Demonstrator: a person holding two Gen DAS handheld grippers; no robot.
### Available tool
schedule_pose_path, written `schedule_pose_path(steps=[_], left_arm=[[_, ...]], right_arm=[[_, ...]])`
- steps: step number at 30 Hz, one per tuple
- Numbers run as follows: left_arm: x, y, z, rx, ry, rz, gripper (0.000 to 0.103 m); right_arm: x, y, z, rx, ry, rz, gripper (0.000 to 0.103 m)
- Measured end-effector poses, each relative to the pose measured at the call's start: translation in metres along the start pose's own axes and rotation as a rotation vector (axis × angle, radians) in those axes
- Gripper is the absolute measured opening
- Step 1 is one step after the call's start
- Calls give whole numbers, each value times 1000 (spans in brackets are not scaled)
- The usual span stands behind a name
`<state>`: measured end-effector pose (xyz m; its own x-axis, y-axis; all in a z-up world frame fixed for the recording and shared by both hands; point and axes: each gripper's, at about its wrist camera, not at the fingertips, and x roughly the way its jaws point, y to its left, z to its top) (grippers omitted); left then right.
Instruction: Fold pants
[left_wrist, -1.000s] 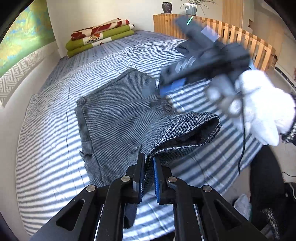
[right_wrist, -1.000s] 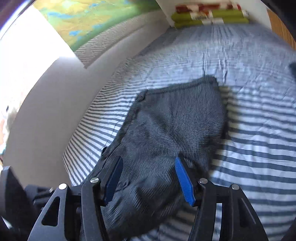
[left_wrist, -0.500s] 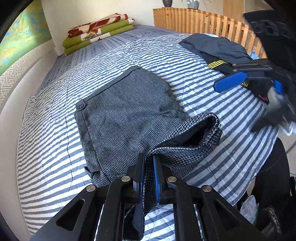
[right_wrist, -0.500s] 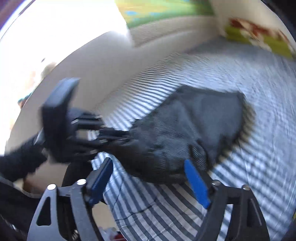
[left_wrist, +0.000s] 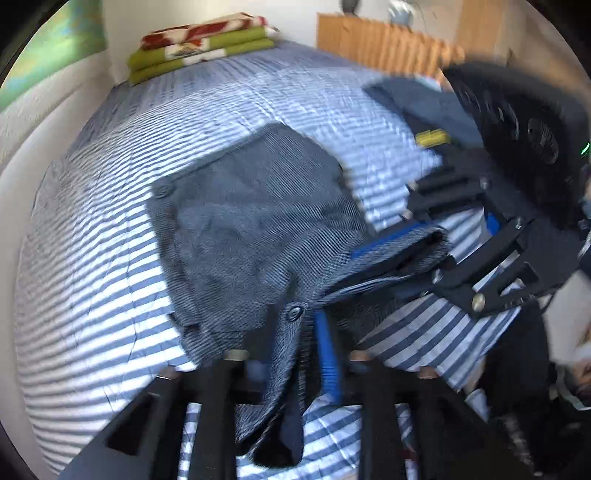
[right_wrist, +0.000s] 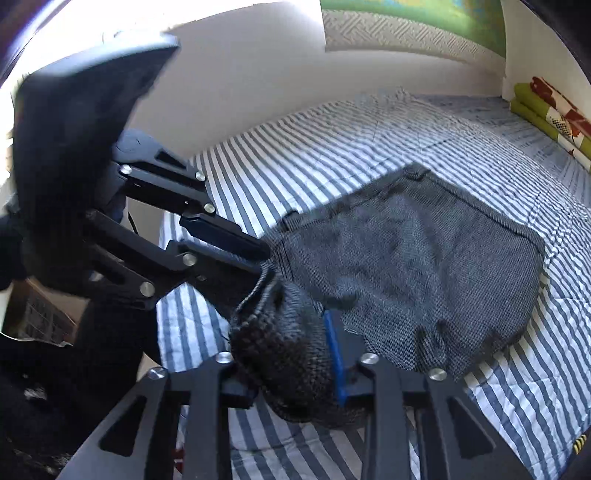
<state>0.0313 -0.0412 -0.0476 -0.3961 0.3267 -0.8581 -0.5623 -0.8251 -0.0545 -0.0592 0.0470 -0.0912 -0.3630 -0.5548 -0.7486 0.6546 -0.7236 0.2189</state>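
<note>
Grey houndstooth pants (left_wrist: 251, 221) lie on the striped bed (left_wrist: 92, 277), their near corner lifted off it. My left gripper (left_wrist: 284, 350) is at the bottom of its view. Its jaws are opening, and a flap of the pants with a button hangs loose between them. In the left wrist view my right gripper (left_wrist: 399, 258) comes in from the right, its jaws closing on the raised edge. The right wrist view shows the pants (right_wrist: 424, 266) spread out, a dark bunch of them squeezed in my right gripper (right_wrist: 288, 365), and my left gripper (right_wrist: 258, 258) beside the bunch.
Folded green and red blankets (left_wrist: 199, 44) lie at the head of the bed, next to a slatted wooden rail (left_wrist: 388, 48). A dark garment with a yellow tag (left_wrist: 424, 107) sits on the right side. A pale wall (right_wrist: 240, 92) runs along the bed (right_wrist: 332, 140).
The right gripper swung in with its wrist rolled and its jaws came together on the lifted edge of the pants. The left jaws, shut on the cloth before, have parted.
</note>
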Motion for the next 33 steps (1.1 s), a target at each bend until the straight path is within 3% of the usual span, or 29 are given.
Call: schedule_pose_path(steps=[4,8,13,14,19,21,26,28,30,33], left_arm=[[-44,53,-5,-102,-125,94,46],[-54,104,-9,-189,-150,219,46],[-23,139,0,-236,-136,210,46],[-12,141,5,-235,-131,207,46],[41,147,36,-234,-114,190,46],[57,146,46,-222,-112,182,46],[80,128,83,-177,-141,161,46],[93,124,103,-158,-147,162,46],[120,125,117,-154,-102,182,46],[159,136,117,-206,17,225,43]], right_arm=[[-22,-22,18,77,-64,34,18],[-28,-61,41,173,-115,30,17],[-15,-148,79,330,-171,-11,17],[-5,-177,85,386,-176,-55,17],[61,-253,94,460,-27,-220,15],[77,-261,93,463,2,-227,15],[77,-272,93,491,-25,-200,15],[75,-272,95,489,-8,-236,16],[72,-276,97,505,9,-302,35],[43,-273,89,565,-57,-395,43]])
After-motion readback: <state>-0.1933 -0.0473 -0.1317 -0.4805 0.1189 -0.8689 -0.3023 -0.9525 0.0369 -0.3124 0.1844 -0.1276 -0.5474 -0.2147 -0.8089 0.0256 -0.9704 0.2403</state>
